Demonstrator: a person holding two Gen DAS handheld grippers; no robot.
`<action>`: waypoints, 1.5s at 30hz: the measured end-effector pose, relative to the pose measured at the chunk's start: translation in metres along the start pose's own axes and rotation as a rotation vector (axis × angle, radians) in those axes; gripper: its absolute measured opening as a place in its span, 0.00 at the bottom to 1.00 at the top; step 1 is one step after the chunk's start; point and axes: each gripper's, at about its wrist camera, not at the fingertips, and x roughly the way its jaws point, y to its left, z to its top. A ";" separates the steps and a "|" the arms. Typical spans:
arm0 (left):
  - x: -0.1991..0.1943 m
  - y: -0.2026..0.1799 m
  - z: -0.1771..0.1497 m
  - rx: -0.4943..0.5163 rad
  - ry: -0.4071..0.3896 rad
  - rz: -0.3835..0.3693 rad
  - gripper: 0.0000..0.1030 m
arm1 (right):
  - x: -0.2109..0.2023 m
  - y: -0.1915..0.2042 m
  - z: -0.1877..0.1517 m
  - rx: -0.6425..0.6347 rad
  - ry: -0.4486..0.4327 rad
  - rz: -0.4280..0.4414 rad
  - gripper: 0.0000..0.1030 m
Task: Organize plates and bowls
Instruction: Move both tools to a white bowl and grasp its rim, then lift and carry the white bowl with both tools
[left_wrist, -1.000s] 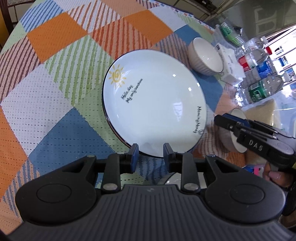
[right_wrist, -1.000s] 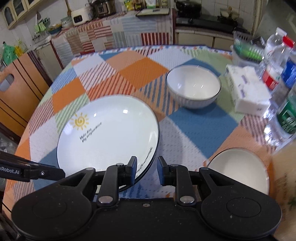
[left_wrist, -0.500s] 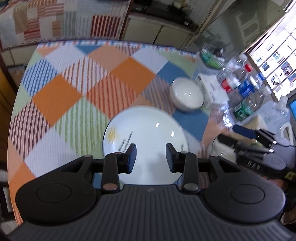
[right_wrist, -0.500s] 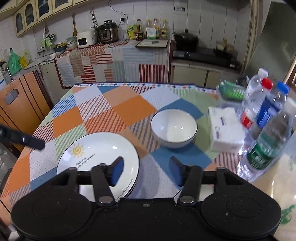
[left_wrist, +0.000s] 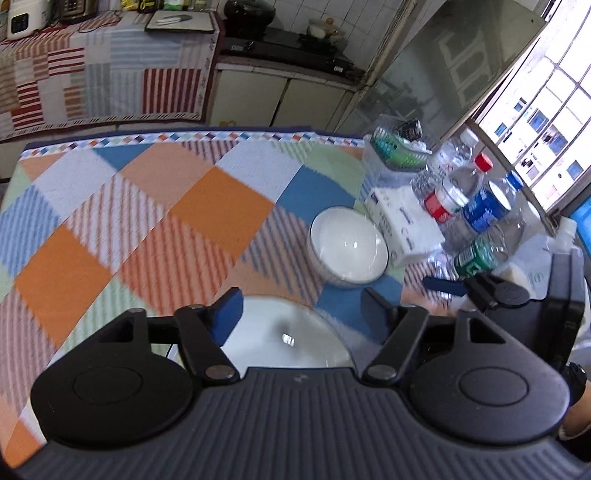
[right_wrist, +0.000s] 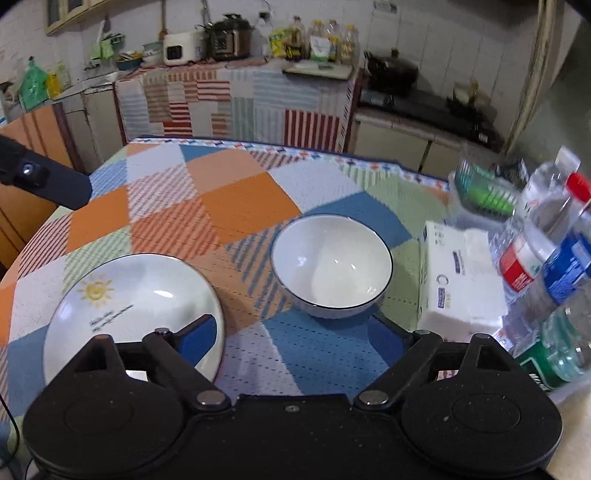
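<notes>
A white plate (right_wrist: 140, 295) with a yellow sun drawing lies on the chequered tablecloth at the near left; in the left wrist view the same plate (left_wrist: 284, 336) sits just below my fingers. A white bowl (right_wrist: 330, 266) with a dark rim stands upright beyond it; that bowl (left_wrist: 347, 247) appears right of centre in the left wrist view. My left gripper (left_wrist: 303, 308) hangs above the plate, jaws opening, nothing between them. My right gripper (right_wrist: 291, 334) hovers over the cloth just short of the bowl, jaws opening and empty. The right gripper (left_wrist: 491, 291) shows at the left view's right edge.
A tissue pack (right_wrist: 461, 277) lies right of the bowl. Several water bottles (right_wrist: 543, 243) crowd the table's right edge beside a clear container (right_wrist: 480, 188) of green items. A wooden chair (right_wrist: 29, 155) stands at the far left. Kitchen counters run behind the table.
Both grippers went from nearly shut to wide open, lifting and drawing back from the plate's edge. The views now take in the far table and counters. The second bowl at near right left view.
</notes>
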 end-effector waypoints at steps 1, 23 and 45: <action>0.009 0.001 0.004 -0.004 -0.001 -0.005 0.73 | 0.008 -0.005 0.002 0.007 0.024 0.010 0.90; 0.197 0.013 0.026 -0.111 0.150 -0.093 0.15 | 0.125 -0.052 0.023 0.055 0.181 0.083 0.90; 0.122 0.069 0.037 -0.154 0.042 0.009 0.13 | 0.113 0.008 0.065 -0.007 0.085 0.232 0.88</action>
